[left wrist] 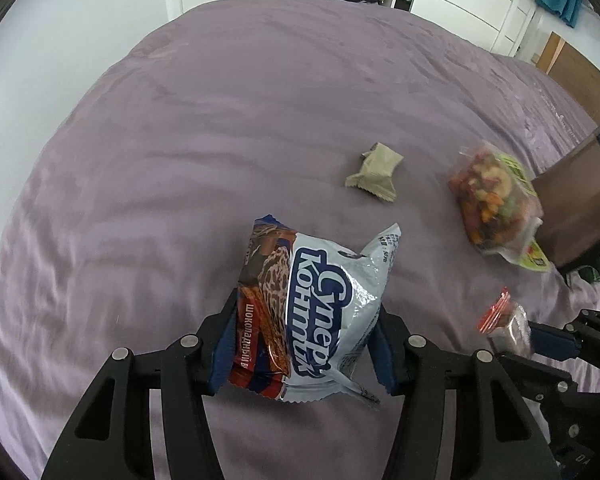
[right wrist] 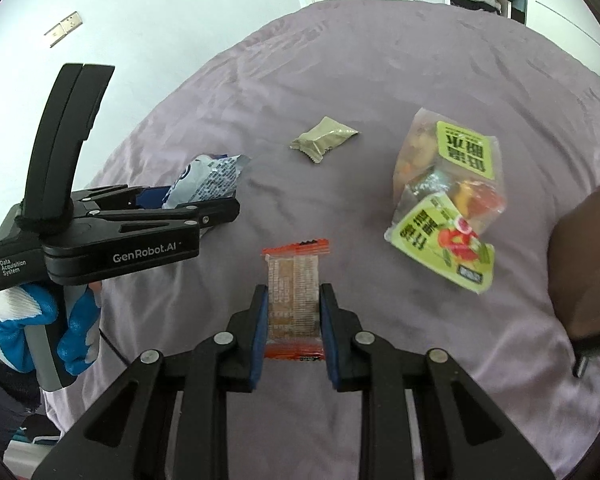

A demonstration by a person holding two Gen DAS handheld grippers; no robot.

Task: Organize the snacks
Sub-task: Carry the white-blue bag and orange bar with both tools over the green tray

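Purple bedspread (left wrist: 180, 140) covered the bed. Left gripper (left wrist: 300, 340) had its jaws clamped on a blue-and-white biscuit packet (left wrist: 320, 304), held above the bed. Right gripper (right wrist: 293, 320) gripped a small orange-edged snack bar (right wrist: 294, 300). A beige sachet (right wrist: 324, 138) and a dried-fruit bag (right wrist: 448, 200) lay farther off on the bedspread.

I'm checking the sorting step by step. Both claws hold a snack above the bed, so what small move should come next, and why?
Probably carry both packets toward the brown box at the right and drop them in. The left claw grips the white and red biscuit bag, the right claw grips the orange-edged wafer, and both are off the purple bedspread.
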